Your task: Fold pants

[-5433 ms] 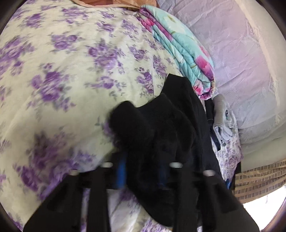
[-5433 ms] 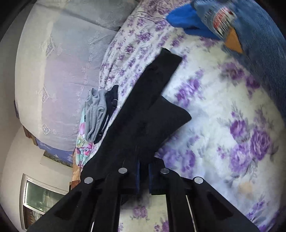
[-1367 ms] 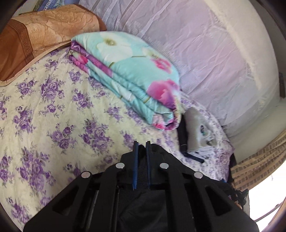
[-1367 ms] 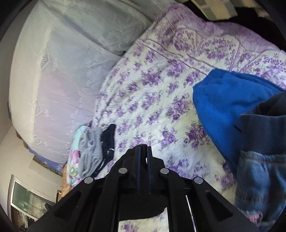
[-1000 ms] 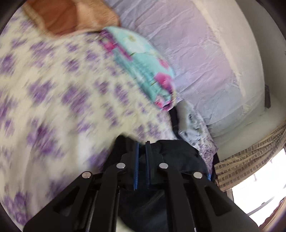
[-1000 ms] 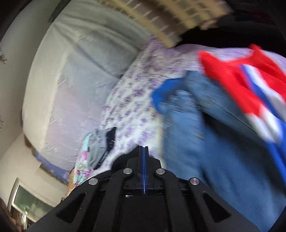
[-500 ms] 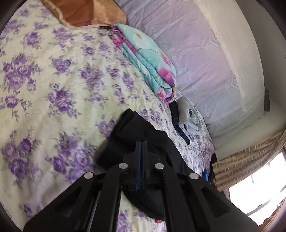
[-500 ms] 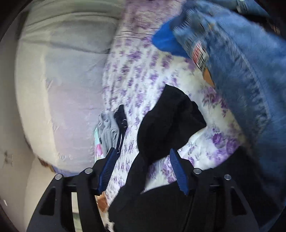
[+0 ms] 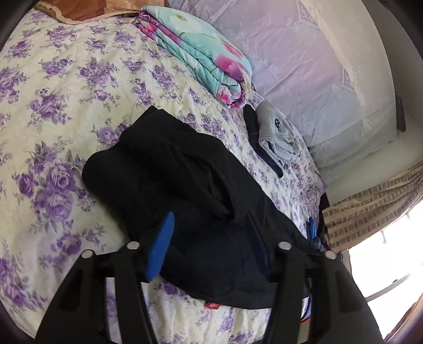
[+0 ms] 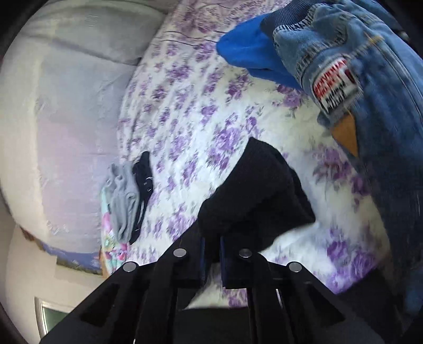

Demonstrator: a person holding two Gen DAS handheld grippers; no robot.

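Note:
The black pants (image 9: 185, 185) lie bunched in a heap on the purple-flowered bedspread (image 9: 53, 92). My left gripper (image 9: 211, 232) hovers over the heap with its jaws wide open; its blue pad (image 9: 161, 246) is clear of the cloth. In the right wrist view the black pants (image 10: 253, 190) reach down between the fingers of my right gripper (image 10: 211, 251), whose jaws stand nearly together on a fold of them.
A folded turquoise floral quilt (image 9: 201, 53) and folded grey and dark clothes (image 9: 275, 137) lie by the white lace headboard (image 9: 317, 66). Blue jeans (image 10: 370, 92) and a blue garment (image 10: 251, 53) lie at the right. A brown pillow (image 9: 87, 8) sits far left.
My left gripper has opened and let go of the black pants. My right gripper has closed from wide open onto a fold of them.

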